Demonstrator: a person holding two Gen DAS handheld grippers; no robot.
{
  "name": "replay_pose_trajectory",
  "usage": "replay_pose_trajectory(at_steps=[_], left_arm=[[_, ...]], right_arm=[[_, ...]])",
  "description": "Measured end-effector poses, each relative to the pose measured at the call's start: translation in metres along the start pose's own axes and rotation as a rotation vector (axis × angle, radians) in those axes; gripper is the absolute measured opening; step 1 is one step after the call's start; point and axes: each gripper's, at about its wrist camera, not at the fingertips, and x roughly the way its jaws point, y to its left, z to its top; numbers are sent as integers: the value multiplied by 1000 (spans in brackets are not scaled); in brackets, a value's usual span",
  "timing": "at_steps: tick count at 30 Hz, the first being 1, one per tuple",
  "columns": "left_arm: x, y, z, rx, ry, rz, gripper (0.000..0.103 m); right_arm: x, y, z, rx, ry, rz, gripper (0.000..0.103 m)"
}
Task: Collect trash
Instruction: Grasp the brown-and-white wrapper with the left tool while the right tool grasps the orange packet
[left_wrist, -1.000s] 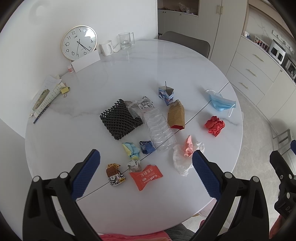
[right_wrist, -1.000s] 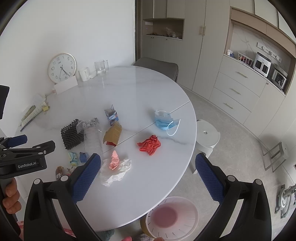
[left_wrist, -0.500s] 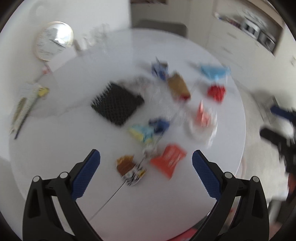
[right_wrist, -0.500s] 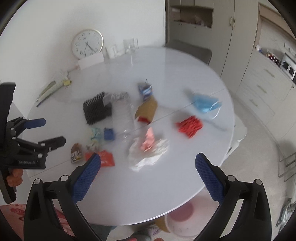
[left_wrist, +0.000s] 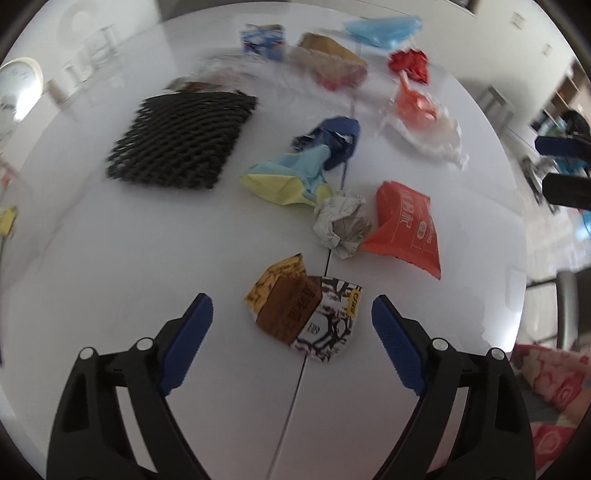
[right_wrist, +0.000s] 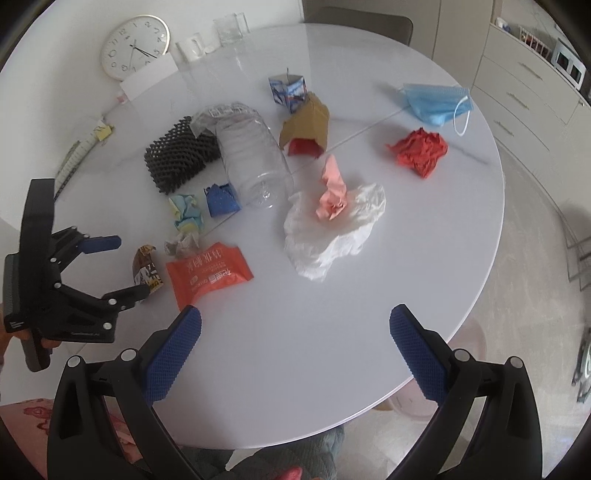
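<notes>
Trash lies scattered on a round white table (right_wrist: 369, 306). My left gripper (left_wrist: 291, 325) is open and low over a brown and white wrapper (left_wrist: 306, 314), which lies between its fingers; the gripper also shows in the right wrist view (right_wrist: 118, 266) beside that wrapper (right_wrist: 146, 269). Close by are an orange packet (left_wrist: 406, 229), a crumpled grey paper (left_wrist: 341, 225), yellow-blue paper (left_wrist: 291, 177) and a blue scrap (left_wrist: 332, 142). My right gripper (right_wrist: 295, 339) is open and empty above the table's front edge, near the orange packet (right_wrist: 207, 275).
Farther back lie a black foam net (right_wrist: 177, 155), a clear plastic bottle (right_wrist: 251, 158), white tissue with pink paper (right_wrist: 332, 221), red crumpled paper (right_wrist: 421, 149), a brown carton (right_wrist: 306, 125), a blue mask (right_wrist: 436, 103) and a small blue-white carton (right_wrist: 288, 88). A clock (right_wrist: 135, 46) and cups stand at the back.
My left gripper has dropped down and forward to the brown and white wrapper. My right gripper has swung left and moved in over the table's front edge. Both stayed open.
</notes>
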Motion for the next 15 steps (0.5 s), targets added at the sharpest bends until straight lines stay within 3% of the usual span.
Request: replay_pose_trajectory(at_steps=[4, 11, 15], left_arm=[[10, -1, 4, 62, -3, -38, 65], [8, 7, -1, 46, -45, -89, 62], [3, 17, -13, 22, -50, -117, 61]], right_arm=[[1, 6, 2, 74, 17, 11, 101], [17, 20, 8, 278, 54, 90, 101], [45, 31, 11, 392, 101, 126, 87]])
